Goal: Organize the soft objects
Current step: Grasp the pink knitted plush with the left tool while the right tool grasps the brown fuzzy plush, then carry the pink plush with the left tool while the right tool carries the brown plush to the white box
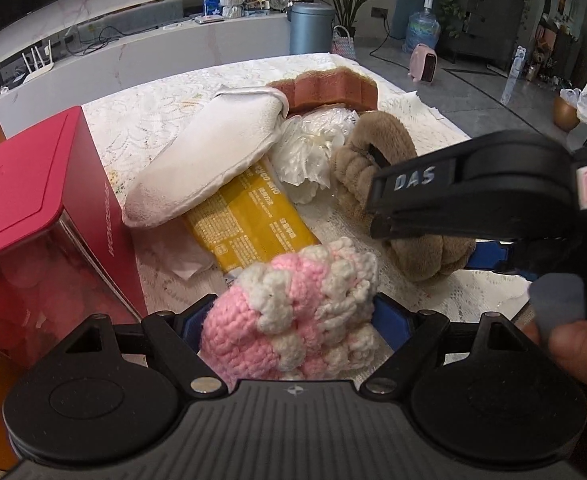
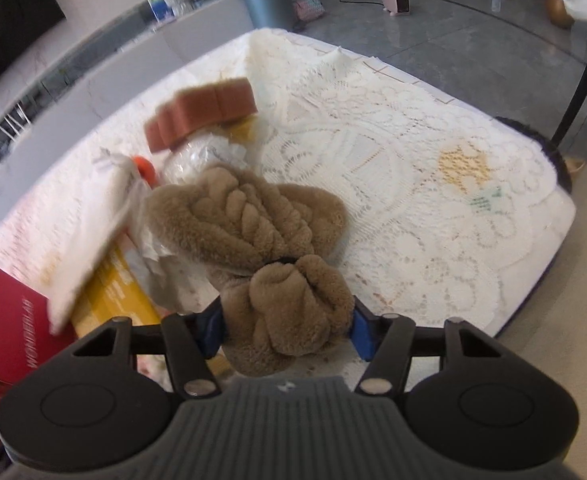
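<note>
Fingers (image 1: 289, 320) pinch chunky pink-white crochet (image 1: 293, 312); right fingers (image 2: 287, 330) squeeze fuzzy tan plush (image 2: 253, 232).

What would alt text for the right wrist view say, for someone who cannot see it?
Seen from just behind it, the right claw grips a fluffy brown knotted plush between its blue pads on a white lace tablecloth. To the left lie a brown sponge, crinkled clear plastic, a yellow packet and a red box.

pink-white crochet piece (image 1: 293, 312) | bunched, near edge | brown plush headband (image 2: 253, 248) | on lace cloth
</note>
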The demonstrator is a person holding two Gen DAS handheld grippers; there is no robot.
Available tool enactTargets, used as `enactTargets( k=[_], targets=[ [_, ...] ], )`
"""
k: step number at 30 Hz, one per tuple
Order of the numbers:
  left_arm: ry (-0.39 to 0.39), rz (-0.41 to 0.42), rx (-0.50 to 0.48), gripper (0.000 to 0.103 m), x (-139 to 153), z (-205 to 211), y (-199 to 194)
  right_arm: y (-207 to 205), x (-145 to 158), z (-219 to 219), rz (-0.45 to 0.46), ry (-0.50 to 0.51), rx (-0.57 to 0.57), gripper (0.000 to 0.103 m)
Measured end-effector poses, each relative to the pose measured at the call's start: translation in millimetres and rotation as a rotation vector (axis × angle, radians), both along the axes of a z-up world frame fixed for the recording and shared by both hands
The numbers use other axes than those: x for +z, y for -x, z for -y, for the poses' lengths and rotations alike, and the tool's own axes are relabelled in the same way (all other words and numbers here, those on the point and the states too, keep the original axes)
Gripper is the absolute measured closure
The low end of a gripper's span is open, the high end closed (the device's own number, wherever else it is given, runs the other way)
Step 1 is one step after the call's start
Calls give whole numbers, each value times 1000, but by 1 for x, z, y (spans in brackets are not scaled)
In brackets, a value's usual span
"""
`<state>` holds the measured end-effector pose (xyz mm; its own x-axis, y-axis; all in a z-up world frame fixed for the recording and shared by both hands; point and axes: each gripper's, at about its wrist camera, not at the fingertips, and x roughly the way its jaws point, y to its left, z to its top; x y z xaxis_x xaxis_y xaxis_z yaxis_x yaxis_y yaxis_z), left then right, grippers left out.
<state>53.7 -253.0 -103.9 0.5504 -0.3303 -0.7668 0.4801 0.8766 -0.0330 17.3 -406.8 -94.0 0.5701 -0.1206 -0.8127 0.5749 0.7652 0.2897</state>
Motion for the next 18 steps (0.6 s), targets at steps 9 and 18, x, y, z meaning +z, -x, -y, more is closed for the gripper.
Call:
enactTargets(
  k=[9, 18],
  targets=[
    [20, 14, -52, 13, 7, -2, 6, 23, 17, 3, 118, 2, -43, 45],
    [11, 149, -158, 54, 7, 7, 19, 38, 25, 2, 124, 47, -108, 45]
  ],
)
